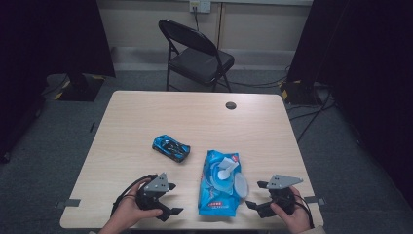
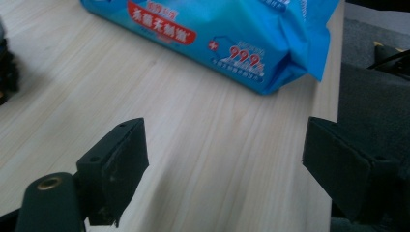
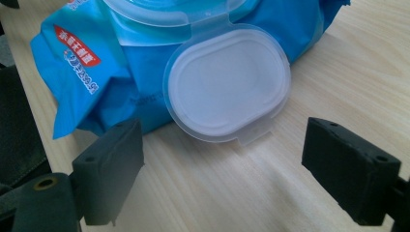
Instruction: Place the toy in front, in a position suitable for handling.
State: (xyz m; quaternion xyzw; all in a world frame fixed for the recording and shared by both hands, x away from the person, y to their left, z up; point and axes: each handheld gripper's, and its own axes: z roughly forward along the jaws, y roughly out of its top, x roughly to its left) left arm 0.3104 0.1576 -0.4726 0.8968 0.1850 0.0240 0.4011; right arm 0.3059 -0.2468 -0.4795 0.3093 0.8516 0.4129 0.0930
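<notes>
— Where do we stand with the wet-wipes pack (image 1: pixel 217 184)?

— It lies flat near the front edge of the table (image 1: pixel 146 117), between our two hands, with its plastic flip lid (image 3: pixel 227 87) swung fully open towards our right and a wipe (image 1: pixel 225 168) poking up from the opening. The blue toy car (image 1: pixel 171 147) sits apart, farther back and to the left.

— And our grippers?

— Both empty. The left gripper (image 1: pixel 168 200) hovers just left of the pack, jaws spread wide over bare wood, with the pack's near corner ahead of it. The right gripper (image 1: pixel 258 195) has its jaws wide apart too, and the open lid lies just beyond them, touching neither pad.

— So which step are we on?

— We judge the pack is opened and the wipe is ready to be drawn, or the lid ready to be closed; we can't tell which from here.

— What does the next move need?

— If we pull the wipe, one gripper should pin the pack so it doesn't lift, while the other pinches the raised tip. If we close the lid, the right jaws must catch its free rim and fold it over.
</notes>
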